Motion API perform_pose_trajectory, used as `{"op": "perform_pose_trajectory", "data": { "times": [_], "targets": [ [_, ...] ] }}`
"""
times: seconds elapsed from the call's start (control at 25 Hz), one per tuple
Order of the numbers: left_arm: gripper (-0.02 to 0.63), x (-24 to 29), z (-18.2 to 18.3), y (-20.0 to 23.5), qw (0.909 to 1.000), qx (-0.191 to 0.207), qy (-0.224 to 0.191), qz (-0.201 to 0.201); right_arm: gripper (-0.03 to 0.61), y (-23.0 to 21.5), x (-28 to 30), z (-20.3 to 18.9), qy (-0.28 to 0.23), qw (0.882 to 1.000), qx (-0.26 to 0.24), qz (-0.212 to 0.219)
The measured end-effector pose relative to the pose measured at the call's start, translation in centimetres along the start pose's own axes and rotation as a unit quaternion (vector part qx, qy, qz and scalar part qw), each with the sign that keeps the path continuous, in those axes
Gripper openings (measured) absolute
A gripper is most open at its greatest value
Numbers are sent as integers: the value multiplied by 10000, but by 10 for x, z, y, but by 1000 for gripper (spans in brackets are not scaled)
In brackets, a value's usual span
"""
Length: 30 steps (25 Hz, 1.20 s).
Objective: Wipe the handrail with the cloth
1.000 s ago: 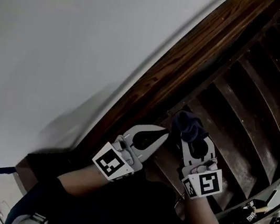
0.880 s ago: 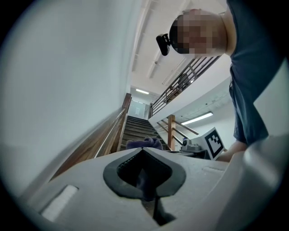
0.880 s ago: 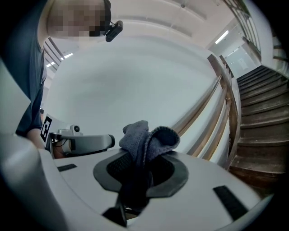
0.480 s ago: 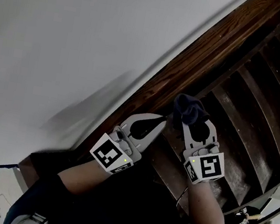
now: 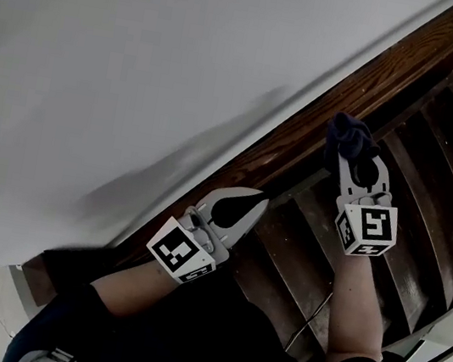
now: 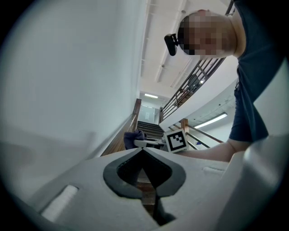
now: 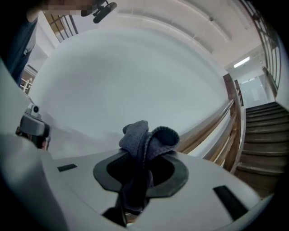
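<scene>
The head view lays the scene out. A dark wooden handrail (image 5: 303, 133) runs along the white wall (image 5: 144, 59), climbing toward 1 o'clock, with the stairs (image 5: 418, 195) below it on the 4 o'clock side. The right gripper (image 5: 351, 156) is stretched up the slope, at about 2 o'clock from the left gripper (image 5: 262, 201). A dark blue cloth (image 5: 350, 134) is bunched at its tip, right at the lower edge of the wood. From here I cannot tell whether the cloth presses on the wood.

The right gripper view shows the grip itself. The jaws are closed tight on the cloth (image 7: 146, 140), which is pinched in a fold down between them, with a loose puff standing above the tips. The handrail (image 7: 205, 128) runs off toward 3 o'clock.

The left gripper view shows its own jaws brought together, tips meeting with nothing between them. Only that view shows the person leaning over at 1 o'clock. It also shows the right gripper (image 6: 143, 142) side-on up the stairs, with its marker cube (image 6: 176, 140) and the cloth (image 6: 133, 136).
</scene>
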<state>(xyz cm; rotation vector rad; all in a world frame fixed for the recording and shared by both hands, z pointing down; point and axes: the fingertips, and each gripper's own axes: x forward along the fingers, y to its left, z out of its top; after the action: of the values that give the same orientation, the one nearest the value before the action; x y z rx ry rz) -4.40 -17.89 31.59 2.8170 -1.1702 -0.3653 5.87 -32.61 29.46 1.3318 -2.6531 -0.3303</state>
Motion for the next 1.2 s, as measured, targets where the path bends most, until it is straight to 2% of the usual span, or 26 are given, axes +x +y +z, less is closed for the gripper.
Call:
{"op": "perform_pose_trajectory", "data": {
  "times": [0.24,0.48,0.88,0.96,1.08,1.2],
  "targets": [
    [5,18,8,10,9999,98,3,-91,95,-41,36,8,-97,9992,-188,-348],
    [5,29,15,7,9996,198,19,-219,95,-35,49,2,-256,9989,-159,-353],
    [5,19,-21,20,9994,-47,331,-104,95,32,44,-35,-506,9985,91,160],
    [5,17,-27,22,9993,-80,364,-60,95,51,41,-47,-510,9982,142,277],
    [5,13,-31,25,9991,-86,419,37,95,85,40,-57,-817,9952,68,542],
    [5,4,-29,23,9989,-19,460,124,95,123,33,-73,-700,9939,-3,857]
  ]
}}
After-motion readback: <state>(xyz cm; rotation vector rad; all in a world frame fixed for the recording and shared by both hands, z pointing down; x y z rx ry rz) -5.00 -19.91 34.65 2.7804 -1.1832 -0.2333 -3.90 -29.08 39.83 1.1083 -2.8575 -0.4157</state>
